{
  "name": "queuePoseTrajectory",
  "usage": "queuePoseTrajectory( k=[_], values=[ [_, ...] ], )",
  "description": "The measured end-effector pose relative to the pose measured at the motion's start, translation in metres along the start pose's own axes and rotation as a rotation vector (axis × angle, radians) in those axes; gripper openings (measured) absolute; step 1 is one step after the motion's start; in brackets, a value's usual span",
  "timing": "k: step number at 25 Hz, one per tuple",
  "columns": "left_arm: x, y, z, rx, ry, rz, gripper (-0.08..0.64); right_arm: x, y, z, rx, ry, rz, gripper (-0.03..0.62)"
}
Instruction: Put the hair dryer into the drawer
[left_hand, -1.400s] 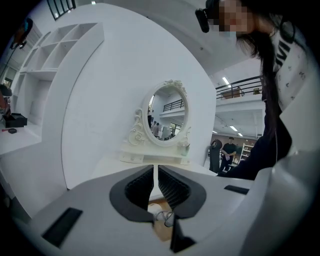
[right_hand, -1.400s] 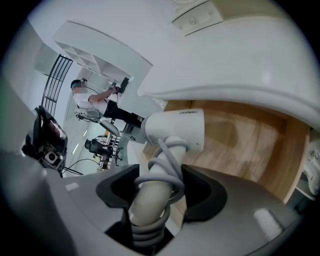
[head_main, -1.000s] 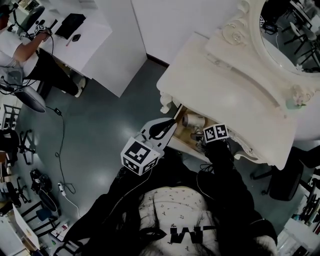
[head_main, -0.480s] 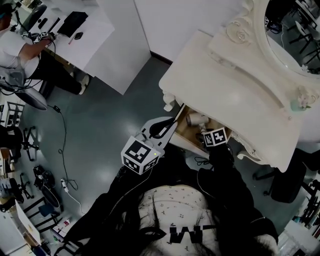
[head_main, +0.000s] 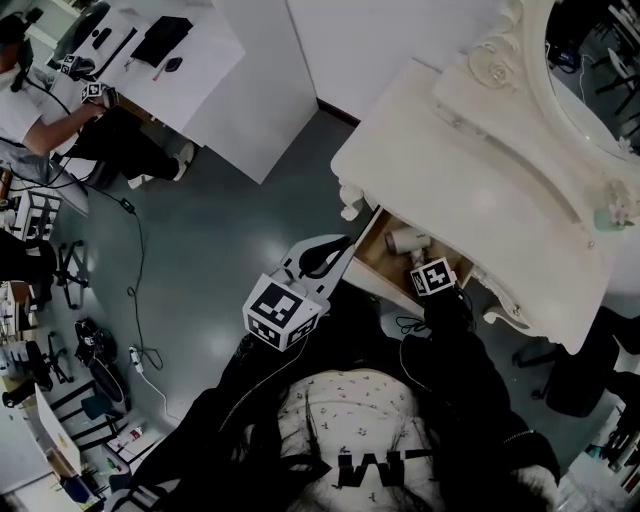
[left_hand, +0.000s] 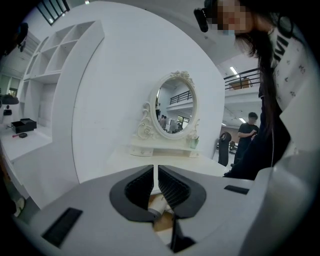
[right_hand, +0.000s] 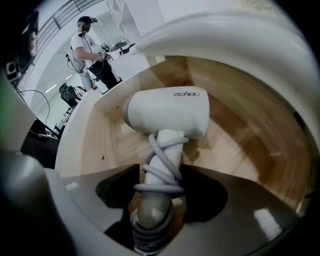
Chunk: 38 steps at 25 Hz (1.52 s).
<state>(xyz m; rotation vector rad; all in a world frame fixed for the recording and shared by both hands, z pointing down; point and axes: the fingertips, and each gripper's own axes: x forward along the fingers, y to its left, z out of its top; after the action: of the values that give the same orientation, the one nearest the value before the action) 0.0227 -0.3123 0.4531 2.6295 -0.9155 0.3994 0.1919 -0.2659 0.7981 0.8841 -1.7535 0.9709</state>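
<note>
At the far left of the head view, a seated person (head_main: 45, 100) leaned toward a white desk (head_main: 215, 85), well apart from the dresser. Cables (head_main: 135, 260) trailed over the grey floor below them.

Nearer the middle, the left gripper (head_main: 340, 247) hung over the floor just beside the open drawer's (head_main: 372, 258) left corner, with its marker cube (head_main: 283, 312) toward the wearer. In the left gripper view its fingers (left_hand: 170, 187) were pressed almost together, with only a thin slit between them and nothing held in it. Below them a little of the hair dryer (left_hand: 159, 206) and the wooden drawer bottom showed, and the oval mirror (left_hand: 175, 107) stood beyond on the pale worktop (left_hand: 150, 157).

The drawer was pulled out from under the worktop (head_main: 450, 160), and the white hair dryer (head_main: 408, 240) lay inside it, nozzle toward the left. The right gripper (head_main: 420, 262) reached in from the drawer's front edge, just to the right of the dryer.

In the right gripper view the right gripper's (right_hand: 161, 177) fingers (right_hand: 197, 192) pinched the dryer's handle from both sides, with the grey cord (right_hand: 162, 172) wound round the handle between them. The dryer's body (right_hand: 170, 112) sat over the drawer's wooden bottom (right_hand: 235, 145), within its walls. Whether it rested on the wood could not be told.

At the far right of the head view, the mirror's carved frame (head_main: 520, 60) rose at the back of the worktop.
</note>
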Motion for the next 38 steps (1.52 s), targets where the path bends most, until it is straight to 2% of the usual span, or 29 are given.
queuePoseTrajectory(
  k=[7,14,20,25,32,38],
  values=[
    [-0.003,-0.004,-0.004,0.001,-0.001,0.004,0.006,-0.007,0.01,-0.003,0.038,0.009,0.067,0.305],
    [-0.011,-0.009,-0.005,0.001,-0.011,-0.002,0.006,-0.035,0.018,0.007,0.06,-0.081,0.076,0.305],
    [-0.016,-0.019,-0.007,0.006,-0.027,-0.006,0.006,-0.081,0.037,0.034,0.066,-0.263,0.129,0.305],
    [-0.02,-0.029,-0.005,0.013,-0.048,-0.014,0.006,-0.135,0.058,0.058,0.092,-0.464,0.145,0.302],
    [-0.028,-0.052,-0.006,0.027,-0.072,-0.029,0.007,-0.216,0.101,0.076,0.158,-0.738,0.257,0.298],
    [-0.033,-0.076,-0.01,0.029,-0.093,-0.033,0.006,-0.268,0.136,0.07,0.173,-0.871,0.352,0.298]
  ],
)
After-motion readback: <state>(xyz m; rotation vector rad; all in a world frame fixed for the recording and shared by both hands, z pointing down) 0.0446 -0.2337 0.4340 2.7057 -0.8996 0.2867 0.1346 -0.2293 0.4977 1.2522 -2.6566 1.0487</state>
